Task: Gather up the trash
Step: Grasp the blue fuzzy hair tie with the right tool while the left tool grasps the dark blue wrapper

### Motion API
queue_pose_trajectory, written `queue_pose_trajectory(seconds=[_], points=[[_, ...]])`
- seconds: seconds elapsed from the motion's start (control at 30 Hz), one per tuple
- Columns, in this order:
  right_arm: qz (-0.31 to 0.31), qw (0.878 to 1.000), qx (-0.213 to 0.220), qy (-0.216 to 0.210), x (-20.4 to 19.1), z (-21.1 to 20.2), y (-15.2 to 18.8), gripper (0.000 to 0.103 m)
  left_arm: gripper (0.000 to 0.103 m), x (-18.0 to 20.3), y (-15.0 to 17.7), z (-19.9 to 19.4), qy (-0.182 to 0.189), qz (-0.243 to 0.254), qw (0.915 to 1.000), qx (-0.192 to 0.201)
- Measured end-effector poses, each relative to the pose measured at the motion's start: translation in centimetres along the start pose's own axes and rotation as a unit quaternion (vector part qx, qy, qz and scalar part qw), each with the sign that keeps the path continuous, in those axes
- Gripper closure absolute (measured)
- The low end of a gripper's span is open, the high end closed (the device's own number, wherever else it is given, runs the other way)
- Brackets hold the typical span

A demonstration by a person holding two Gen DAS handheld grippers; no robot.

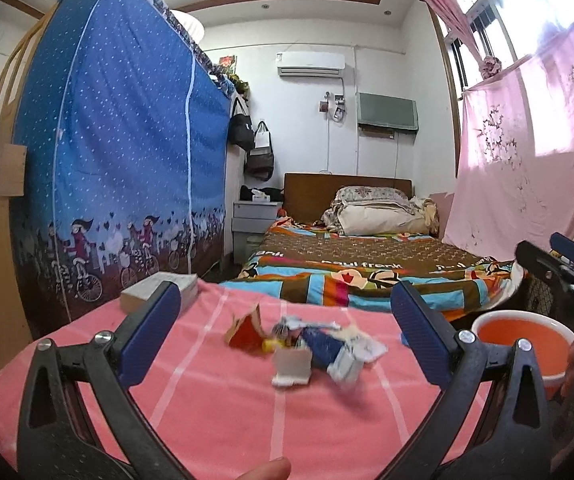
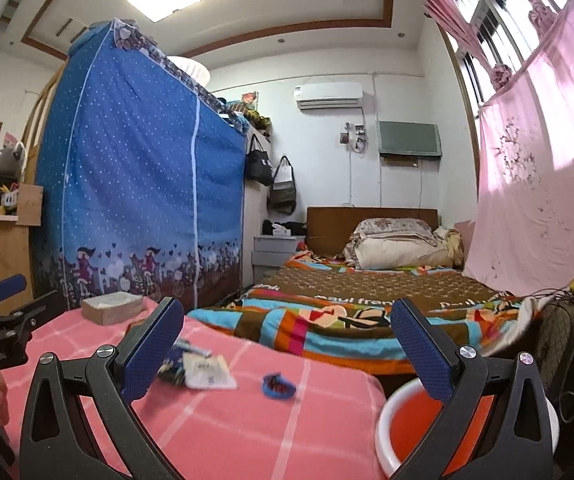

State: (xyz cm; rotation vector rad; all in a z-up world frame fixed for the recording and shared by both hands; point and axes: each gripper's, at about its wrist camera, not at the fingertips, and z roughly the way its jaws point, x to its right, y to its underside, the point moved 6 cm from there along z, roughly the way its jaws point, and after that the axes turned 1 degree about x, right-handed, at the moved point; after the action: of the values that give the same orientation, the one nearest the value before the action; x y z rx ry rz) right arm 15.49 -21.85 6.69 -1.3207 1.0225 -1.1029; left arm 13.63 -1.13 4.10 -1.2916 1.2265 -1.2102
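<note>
Both grippers, left (image 1: pixel 285 316) and right (image 2: pixel 287 330), have fingers wide open, holding nothing. Scraps (image 1: pixel 307 346) lie loose on the pink tabletop (image 1: pixel 215 404), bowl (image 1: pixel 527 340) at the right edge. Light paper may slip from the fingers, or the bowl gets knocked off.

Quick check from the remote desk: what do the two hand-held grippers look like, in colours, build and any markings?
Both match. The left hand-held gripper and the right hand-held gripper have black plastic linkage arms with triangular cut-outs and silver pivot screws, ending in flat fingers with textured blue pads. White lettering marks each body where the other camera catches it, too small to read. No cables or sleeves show.
</note>
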Motion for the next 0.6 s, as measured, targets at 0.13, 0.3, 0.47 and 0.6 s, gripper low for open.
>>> queue_pose_trajectory(seconds=[0.13, 0.3, 0.47, 0.6], points=[[-0.012, 1.0, -0.011, -0.006, 0.5, 2.8, 0.4, 0.0, 0.0, -0.1, 0.5, 2.0, 0.002, -0.021, 0.9995, -0.025], [-0.007, 0.999, -0.048, -0.015, 1.3, 5.5, 2.5, 0.0, 0.002, 0.0, 1.9, 3.5, 0.008, -0.041, 0.9969, -0.066], [0.026, 0.994, -0.103, -0.03, 1.7, 7.7, 4.1, 0.008, 0.013, 0.7, 2.7, 4.4, 0.021, -0.039, 0.9938, -0.101], [0.031, 0.987, -0.155, -0.037, 1.2, 9.5, 5.7, 0.024, 0.026, 1.3, 4.2, 5.6, 0.039, -0.044, 0.9873, -0.148]])
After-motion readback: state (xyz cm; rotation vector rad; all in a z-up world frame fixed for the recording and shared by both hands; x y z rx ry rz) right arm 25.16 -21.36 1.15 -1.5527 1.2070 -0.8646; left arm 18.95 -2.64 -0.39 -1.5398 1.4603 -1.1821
